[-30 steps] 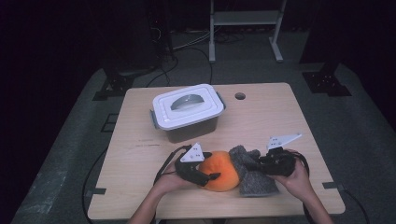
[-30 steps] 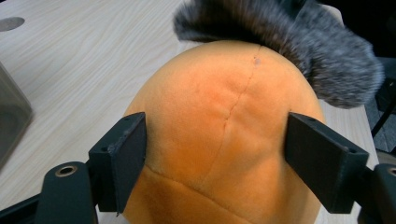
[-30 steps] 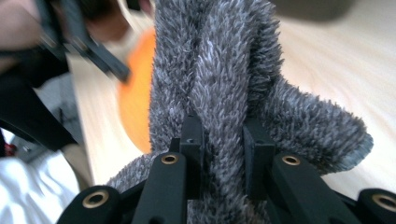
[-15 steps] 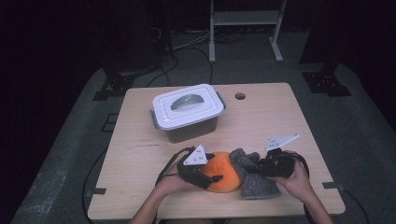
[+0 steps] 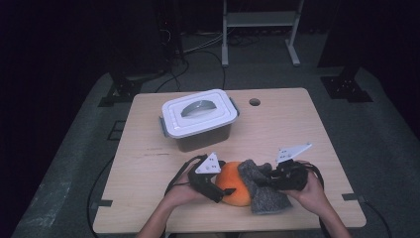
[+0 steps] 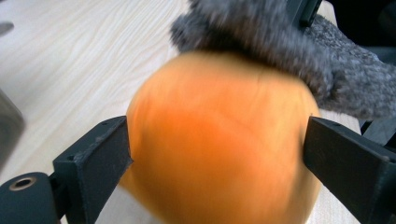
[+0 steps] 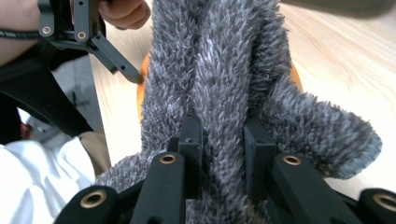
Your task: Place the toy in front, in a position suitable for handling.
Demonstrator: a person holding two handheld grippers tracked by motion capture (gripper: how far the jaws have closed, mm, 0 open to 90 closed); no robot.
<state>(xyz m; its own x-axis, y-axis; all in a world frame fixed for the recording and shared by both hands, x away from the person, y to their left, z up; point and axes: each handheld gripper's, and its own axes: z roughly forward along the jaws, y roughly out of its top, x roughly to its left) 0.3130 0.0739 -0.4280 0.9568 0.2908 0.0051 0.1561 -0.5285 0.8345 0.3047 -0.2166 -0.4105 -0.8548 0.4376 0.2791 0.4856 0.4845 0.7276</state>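
The left gripper [image 5: 224,184] has just been spreading its fingers, now flanking the orange ball [image 6: 219,144]. The right gripper [image 7: 219,140] pinches the grey fuzzy cloth [image 7: 224,70]. I'd draw the cloth slowly over the ball, steadying it on the desk [image 5: 297,124].

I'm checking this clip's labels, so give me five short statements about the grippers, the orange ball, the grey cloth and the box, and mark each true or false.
1. The right gripper is shut on a fold of the fuzzy grey cloth. True.
2. The round orange ball sits between the jaws of the left gripper. True; those jaws have just been opening.
3. The grey plastic box has its white lid off. False: the lid is on the box.
4. The fuzzy grey cloth lies inside the box. False: it is draped against the ball, near the front of the wooden table.
5. The ball is blue. False: it is orange.
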